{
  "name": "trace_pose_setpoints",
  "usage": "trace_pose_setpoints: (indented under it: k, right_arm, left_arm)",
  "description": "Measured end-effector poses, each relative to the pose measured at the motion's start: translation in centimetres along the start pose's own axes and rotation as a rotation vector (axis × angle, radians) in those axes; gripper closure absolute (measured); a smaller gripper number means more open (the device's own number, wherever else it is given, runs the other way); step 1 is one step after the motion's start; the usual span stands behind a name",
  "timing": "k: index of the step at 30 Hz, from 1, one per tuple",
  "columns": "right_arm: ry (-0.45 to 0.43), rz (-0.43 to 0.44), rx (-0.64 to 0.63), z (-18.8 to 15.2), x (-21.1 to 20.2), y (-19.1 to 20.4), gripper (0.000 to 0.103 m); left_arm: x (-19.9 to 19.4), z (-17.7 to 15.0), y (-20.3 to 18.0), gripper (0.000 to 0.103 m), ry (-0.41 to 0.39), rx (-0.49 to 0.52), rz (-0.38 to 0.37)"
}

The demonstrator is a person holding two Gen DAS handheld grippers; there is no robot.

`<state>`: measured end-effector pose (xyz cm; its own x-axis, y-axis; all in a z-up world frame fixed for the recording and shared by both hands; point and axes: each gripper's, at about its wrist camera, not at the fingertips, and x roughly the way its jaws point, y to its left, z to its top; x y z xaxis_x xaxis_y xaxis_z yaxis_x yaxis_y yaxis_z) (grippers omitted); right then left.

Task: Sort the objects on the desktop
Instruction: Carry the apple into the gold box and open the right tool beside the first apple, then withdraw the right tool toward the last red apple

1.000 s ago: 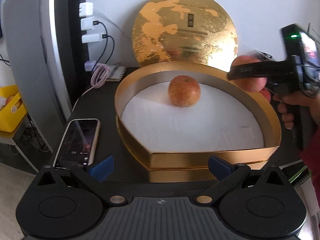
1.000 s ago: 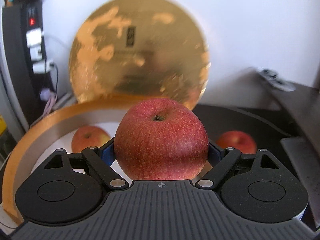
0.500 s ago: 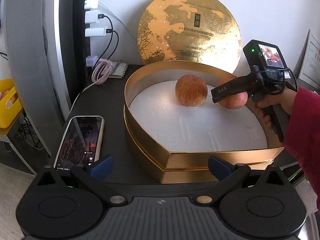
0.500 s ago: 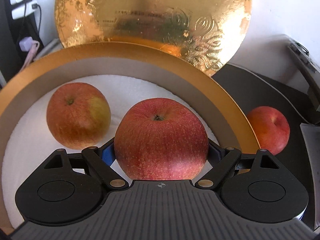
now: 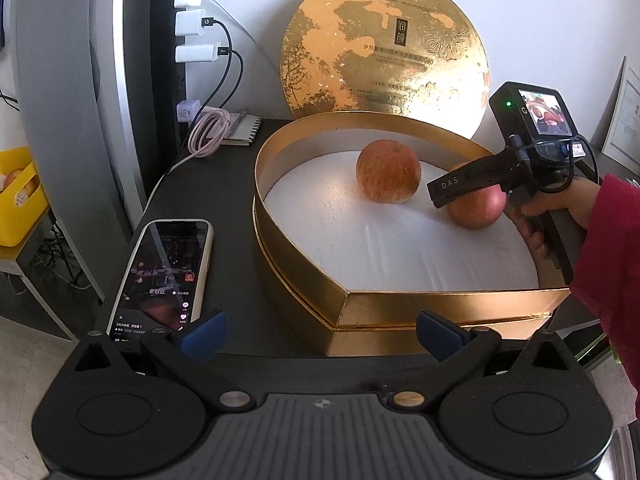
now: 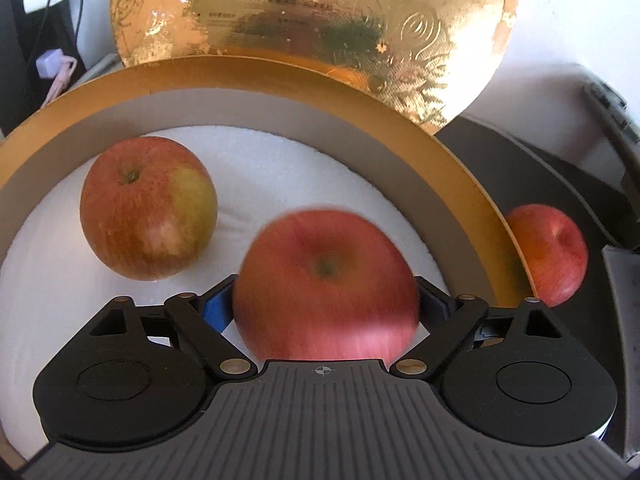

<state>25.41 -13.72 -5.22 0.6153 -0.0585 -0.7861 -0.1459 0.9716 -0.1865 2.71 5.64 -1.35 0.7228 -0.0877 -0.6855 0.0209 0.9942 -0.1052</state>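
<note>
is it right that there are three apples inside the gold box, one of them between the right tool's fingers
Not quite. Only two apples are inside the gold box: the loose apple and the apple between the right tool fingers. The third apple sits outside the rim on the dark desk, as the right wrist view shows.

To your left a smartphone with a lit screen point(image 5: 162, 276) lies flat on the black bench point(image 5: 224, 208), just beside the gold box. Behind it sit a coiled pink cable point(image 5: 210, 130) and a small spiral notepad point(image 5: 242, 130). White chargers point(image 5: 192, 38) sit plugged into a vertical power strip, and a yellow plastic bin point(image 5: 18, 200) stands off the bench at far left.
</note>
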Motion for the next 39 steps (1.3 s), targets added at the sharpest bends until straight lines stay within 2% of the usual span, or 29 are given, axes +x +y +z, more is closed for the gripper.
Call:
trace_pose_setpoints:
  k: [2,8,15,21,25,31,39]
  right_arm:
    - [0.004,-0.021,-0.010,-0.2,-0.3,0.1,0.006]
    - [0.018,0.015,-0.003,-1.0,-2.3,0.2,0.005]
    - [-0.086,0.066,0.062,-3.6,-8.3,-1.2,0.003]
    - [-0.199,0.127,0.131,-7.7,-13.6,-3.0,0.001]
    - [-0.238,0.133,0.208,-10.3,-15.6,-5.3,0.001]
    - [-0.255,0.095,0.277,-14.1,-16.6,-8.1,0.001]
    - [-0.239,0.100,0.392,-17.6,-15.6,-11.4,0.002]
  left_arm:
    - [-0.3,-0.1,-0.1,0.001,0.000,0.002,0.004]
    - [-1.3,-0.3,-0.8,0.001,-0.008,0.014,0.020]
    - [-2.4,-0.7,-2.5,0.001,-0.013,0.046,0.030]
    - [-2.9,-0.8,-4.2,0.001,-0.013,0.078,0.032]
    - [-2.8,-0.6,-5.8,0.001,-0.012,0.109,0.025]
    - [-2.3,-0.2,-8.1,0.001,-0.010,0.152,0.012]
    - [-1.0,-0.2,-10.4,0.001,0.023,0.195,-0.002]
